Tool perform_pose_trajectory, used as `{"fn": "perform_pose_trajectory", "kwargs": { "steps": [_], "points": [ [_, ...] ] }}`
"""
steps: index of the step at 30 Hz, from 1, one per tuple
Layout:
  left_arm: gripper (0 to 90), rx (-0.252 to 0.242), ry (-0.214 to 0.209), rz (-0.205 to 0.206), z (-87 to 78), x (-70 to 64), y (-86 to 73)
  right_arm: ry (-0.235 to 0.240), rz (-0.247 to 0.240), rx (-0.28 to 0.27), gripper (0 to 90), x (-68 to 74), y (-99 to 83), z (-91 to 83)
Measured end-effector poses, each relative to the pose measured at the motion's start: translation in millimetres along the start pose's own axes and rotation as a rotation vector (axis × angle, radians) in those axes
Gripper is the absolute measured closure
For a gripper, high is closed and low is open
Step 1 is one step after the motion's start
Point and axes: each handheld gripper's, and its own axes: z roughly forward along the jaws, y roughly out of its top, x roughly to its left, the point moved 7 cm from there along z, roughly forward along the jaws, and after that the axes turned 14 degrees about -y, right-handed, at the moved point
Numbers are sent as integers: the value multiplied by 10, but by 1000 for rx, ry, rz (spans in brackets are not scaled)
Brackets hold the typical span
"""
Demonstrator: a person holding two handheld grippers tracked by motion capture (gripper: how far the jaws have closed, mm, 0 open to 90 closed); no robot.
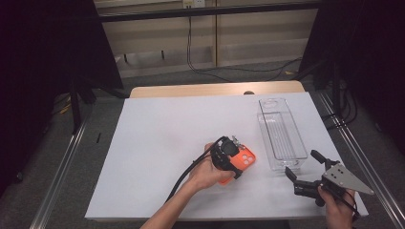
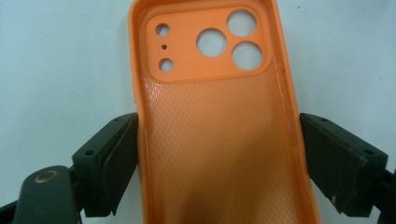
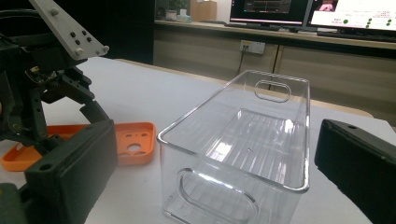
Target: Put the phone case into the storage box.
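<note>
**A:** Wide shot first: the white table (image 1: 157, 143) takes up most of the frame, wooden edge at the far side, dark floor all round.

**B:** And on its right half, the clear plastic bin (image 1: 282, 136), long and narrow, standing upright with cut-out handles at both ends. Nothing inside it.

**A:** Down at the near right corner, the right gripper (image 1: 304, 168) sits in the person's hand, just short of the bin's near end. Jaws spread wide, nothing between them; its own view looks straight at the bin (image 3: 243, 140) through that gap.

**B:** Over to the middle now. Left gripper (image 1: 232, 157) is low over the orange phone case (image 1: 241, 162), which lies flat on the table, left of the bin and apart from it.

**A:** Close-up confirms it: the case (image 2: 215, 140) is open side up, camera holes at the far end, and the two jaws press its long sides, one each.
</note>
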Motion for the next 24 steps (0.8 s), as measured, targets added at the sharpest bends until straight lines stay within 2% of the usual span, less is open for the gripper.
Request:
{"fn": "perform_pose_trajectory", "kwargs": {
  "steps": [7,12,15,16,24],
  "points": [
    [154,7,2,6,-30,1,-14,3,0,3,0,7,-2,4],
    [154,-11,-5,7,-94,-6,2,2,0,5,0,9,-4,6],
    [153,-22,6,-1,-118,1,0,1,1,5,0,9,-5,7],
    [153,-15,2,6,-135,7,-6,2,1,5,0,10,-4,6],
    [153,-57,-8,-3,-239,-7,-13,3,1,4,0,7,-5,4]
  ]
}}
